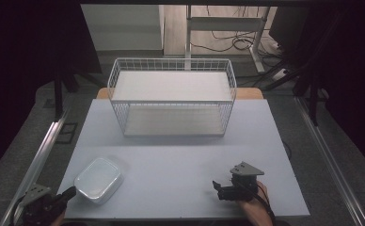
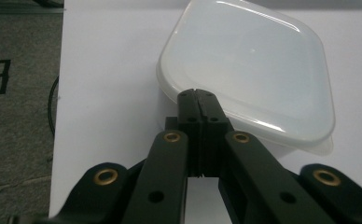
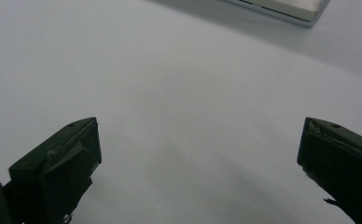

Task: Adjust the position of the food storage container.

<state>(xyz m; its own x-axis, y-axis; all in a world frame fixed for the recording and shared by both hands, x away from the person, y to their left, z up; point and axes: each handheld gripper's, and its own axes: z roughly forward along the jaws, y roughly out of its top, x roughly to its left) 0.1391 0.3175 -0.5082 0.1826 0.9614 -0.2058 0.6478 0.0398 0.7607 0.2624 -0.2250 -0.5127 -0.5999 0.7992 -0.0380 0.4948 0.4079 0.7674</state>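
Tabletop [image 1: 180,165] seen from above, pale and flat, with a white lidded plastic container [image 1: 99,179] lying near the front left corner and a white wire basket [image 1: 171,96] standing at the far edge, well apart from it. Left gripper [image 1: 70,192] at the front left corner, its 2 black jaws pressed together with nothing between them, tips just beside the container's near rim [image 2: 179,91], touching or not impossible to tell. Right gripper [image 1: 217,187] held low over bare table at the front right, jaws spread wide and empty, far from the container.
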